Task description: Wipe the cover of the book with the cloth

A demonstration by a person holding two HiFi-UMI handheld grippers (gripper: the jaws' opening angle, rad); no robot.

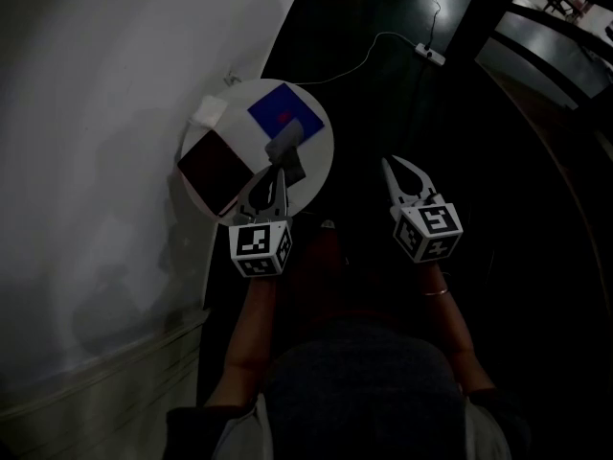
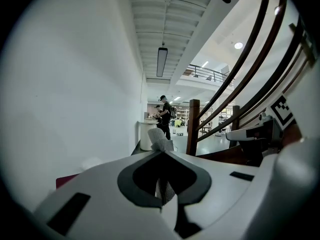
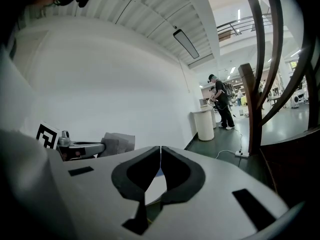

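Note:
A dark maroon book (image 1: 213, 169) lies on the left part of a small round white table (image 1: 321, 151). My left gripper (image 1: 281, 165) is shut on a grey cloth (image 1: 286, 144), held above the table just right of the book. In the left gripper view the cloth (image 2: 162, 145) sticks up past the closed jaw tips and a sliver of the book (image 2: 66, 179) shows at lower left. My right gripper (image 1: 396, 172) hangs to the right of the table, shut with nothing in it. The right gripper view shows the cloth (image 3: 118, 143) in the left gripper's grip.
A blue square sheet (image 1: 283, 114) lies on the table's far side and a white paper (image 1: 209, 112) at its far left edge. A white wall (image 1: 96, 142) runs along the left. A cable with a power strip (image 1: 430, 55) lies on the dark floor. A stair railing (image 1: 551, 41) is at the right.

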